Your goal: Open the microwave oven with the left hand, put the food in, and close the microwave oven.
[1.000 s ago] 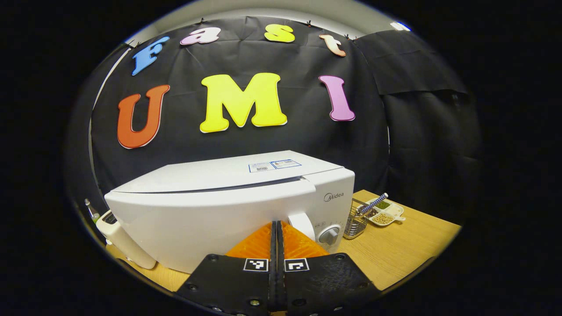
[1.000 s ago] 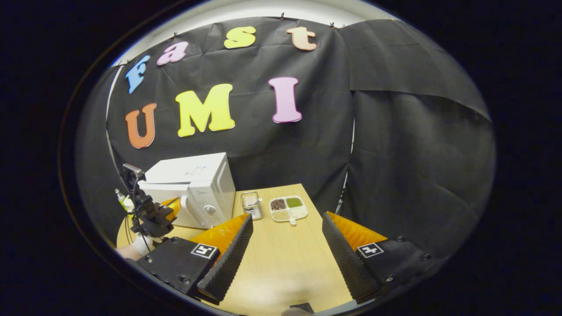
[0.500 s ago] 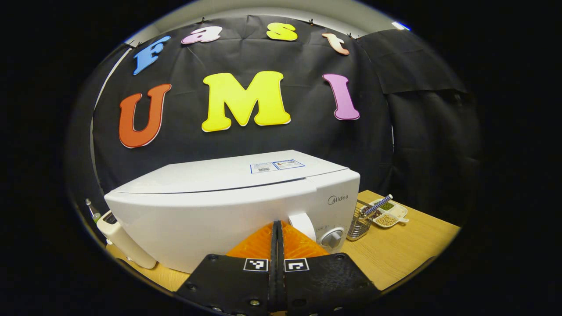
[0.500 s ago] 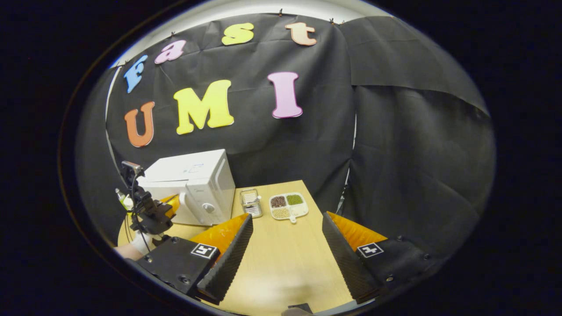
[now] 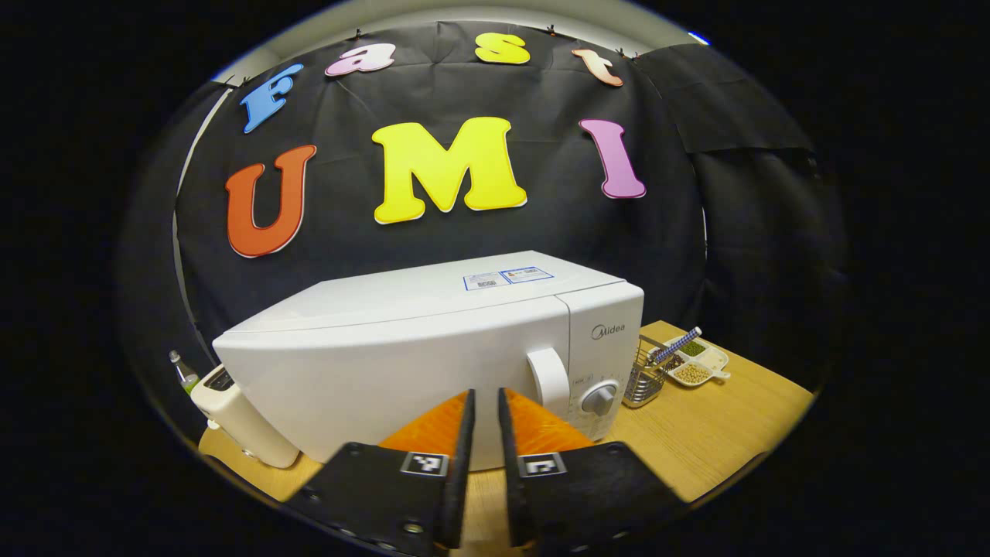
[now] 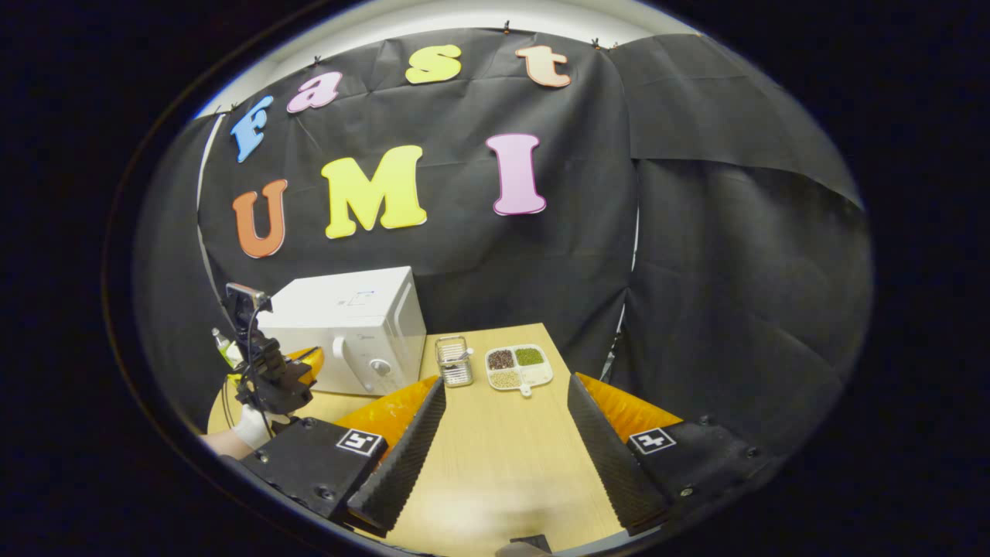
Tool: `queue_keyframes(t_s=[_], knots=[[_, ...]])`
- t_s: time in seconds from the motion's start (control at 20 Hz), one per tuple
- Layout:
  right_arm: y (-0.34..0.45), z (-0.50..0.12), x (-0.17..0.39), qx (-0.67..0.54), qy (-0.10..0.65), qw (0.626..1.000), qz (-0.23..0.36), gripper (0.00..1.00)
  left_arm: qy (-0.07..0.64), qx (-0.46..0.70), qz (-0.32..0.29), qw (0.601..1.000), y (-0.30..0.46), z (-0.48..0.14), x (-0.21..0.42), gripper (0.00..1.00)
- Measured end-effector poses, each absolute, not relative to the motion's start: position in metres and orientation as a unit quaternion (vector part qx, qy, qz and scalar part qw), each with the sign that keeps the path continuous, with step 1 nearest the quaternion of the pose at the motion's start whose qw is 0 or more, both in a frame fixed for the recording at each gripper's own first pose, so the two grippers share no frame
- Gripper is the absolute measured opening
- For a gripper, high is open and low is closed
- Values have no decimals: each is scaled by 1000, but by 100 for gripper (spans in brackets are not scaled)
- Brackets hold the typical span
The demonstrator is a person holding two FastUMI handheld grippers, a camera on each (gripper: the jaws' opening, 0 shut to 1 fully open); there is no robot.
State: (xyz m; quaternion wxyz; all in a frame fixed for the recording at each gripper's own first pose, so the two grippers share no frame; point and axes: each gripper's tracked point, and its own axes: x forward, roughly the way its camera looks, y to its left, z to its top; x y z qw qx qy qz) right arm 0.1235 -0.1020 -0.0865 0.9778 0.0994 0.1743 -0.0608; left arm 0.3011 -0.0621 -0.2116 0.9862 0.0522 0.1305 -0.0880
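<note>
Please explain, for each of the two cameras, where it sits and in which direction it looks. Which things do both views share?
Left gripper view: rides the left gripper, facing the microwave oven's closed door at close range; own fingers slightly apart.
Right gripper view: rides the right gripper, facing along the table; own fingers wide apart, the other gripper and a hand at left.
Shared: microwave oven, wire basket, divided dish.

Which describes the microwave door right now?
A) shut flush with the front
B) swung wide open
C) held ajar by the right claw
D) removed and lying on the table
A: in the left gripper view the microwave door sits flush, its handle free, with the left claw slightly parted in front of it.
</note>
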Motion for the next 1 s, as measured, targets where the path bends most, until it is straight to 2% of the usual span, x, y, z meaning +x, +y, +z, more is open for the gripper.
queue_keyframes(t_s=[0.05,0.1,0.15,0.3,0.45,0.5,0.6,0.65,0.7,0.75,0.8,1.0], knots=[[-101,-86,121,98,171,978,-62,92,130,52,-86,986,-57,-212,289,59],[-98,-86,119,95,169,979,-62,100,127,55,-82,987,-52,-213,282,88],[-96,-88,117,91,168,979,-64,100,130,62,-79,986,-47,-215,270,97],[-80,-92,107,76,166,981,-64,100,147,56,-74,985,-36,-214,226,97],[-55,-93,97,67,163,983,-54,100,132,29,-68,988,-26,-188,180,97],[-45,-91,95,67,160,984,-50,92,130,26,-62,989,-18,-178,165,97],[-26,-86,91,65,150,986,-41,92,126,11,-56,990,-2,-159,138,96],[-15,-83,89,64,142,987,-37,100,121,0,-53,991,5,-150,127,96],[-6,-78,88,62,134,988,-33,100,117,-9,-51,992,14,-138,115,96],[4,-75,86,61,128,989,-30,92,110,-14,-50,993,21,-126,104,96],[15,-72,84,64,122,990,-23,100,102,-12,-42,994,33,-113,94,97],[45,-54,77,60,94,994,-6,100,81,-5,-9,997,77,-72,65,96]])
